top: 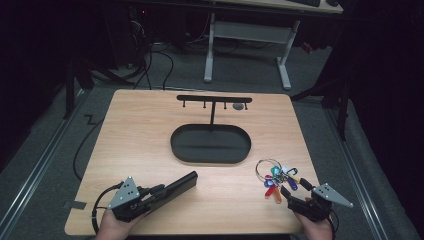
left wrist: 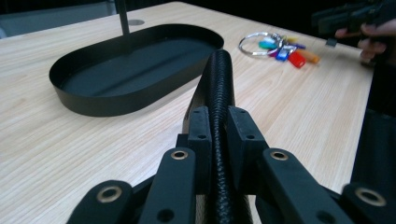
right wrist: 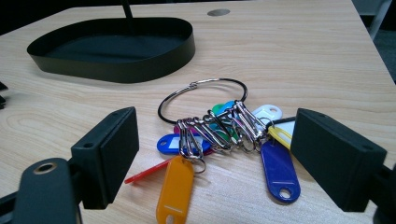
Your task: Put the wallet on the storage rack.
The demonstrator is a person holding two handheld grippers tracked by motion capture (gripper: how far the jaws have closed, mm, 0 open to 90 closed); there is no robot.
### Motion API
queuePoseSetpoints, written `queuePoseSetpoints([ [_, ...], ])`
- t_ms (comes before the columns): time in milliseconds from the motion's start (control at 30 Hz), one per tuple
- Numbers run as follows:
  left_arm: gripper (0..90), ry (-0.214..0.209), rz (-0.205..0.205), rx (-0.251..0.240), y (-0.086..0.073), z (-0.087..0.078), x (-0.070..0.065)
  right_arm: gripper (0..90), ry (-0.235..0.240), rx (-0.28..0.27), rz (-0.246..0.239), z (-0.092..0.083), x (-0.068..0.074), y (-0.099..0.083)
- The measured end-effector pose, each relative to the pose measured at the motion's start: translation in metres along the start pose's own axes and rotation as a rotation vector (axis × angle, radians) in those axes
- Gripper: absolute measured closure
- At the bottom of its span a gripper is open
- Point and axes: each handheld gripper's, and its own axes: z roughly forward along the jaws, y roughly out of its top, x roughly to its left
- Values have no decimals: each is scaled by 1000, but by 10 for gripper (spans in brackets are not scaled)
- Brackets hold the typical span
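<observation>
Seemingly unlabelled key tags (right wrist: 219, 140) sit between spread right fingers (right wrist: 348, 158); left fingers (left wrist: 201, 130) pinch wallet (top: 176, 187).

The middle of the table (top: 130, 130) is taken up by a black oval tray (top: 210, 144) with a thin post (top: 212, 114) rising from its far side to a crossbar (top: 214, 99) with small pegs. Bare wood runs wide on both sides of the tray. At the near right, a bunch of key tags (right wrist: 219, 140) lies between the spread jaws of the right tongs (right wrist: 224, 158). The left tongs (left wrist: 218, 121) carry a flat black case (top: 175, 187) angled toward the tray, with open tabletop between them.
</observation>
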Motion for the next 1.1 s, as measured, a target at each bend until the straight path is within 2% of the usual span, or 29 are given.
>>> queuePoseSetpoints([
  [200, 769, 5, -19, -8, -1, 0, 4, 155, -2, 3, -1, 0, 0, 0],
  [367, 638, 8, -11, 20, -1, 3, 3, 156, -7, 2, 1, -2, 0, -1],
  [500, 579, 8, -12, 24, -3, 2, 3, 156, -10, -2, 1, -3, -1, -1],
  [800, 564, 12, 4, 45, -8, -4, 4, 155, -10, -5, 5, -5, -2, -1],
  [1100, 551, 27, -2, 63, -15, -12, 5, 155, -6, -7, 9, -4, -2, 0],
])
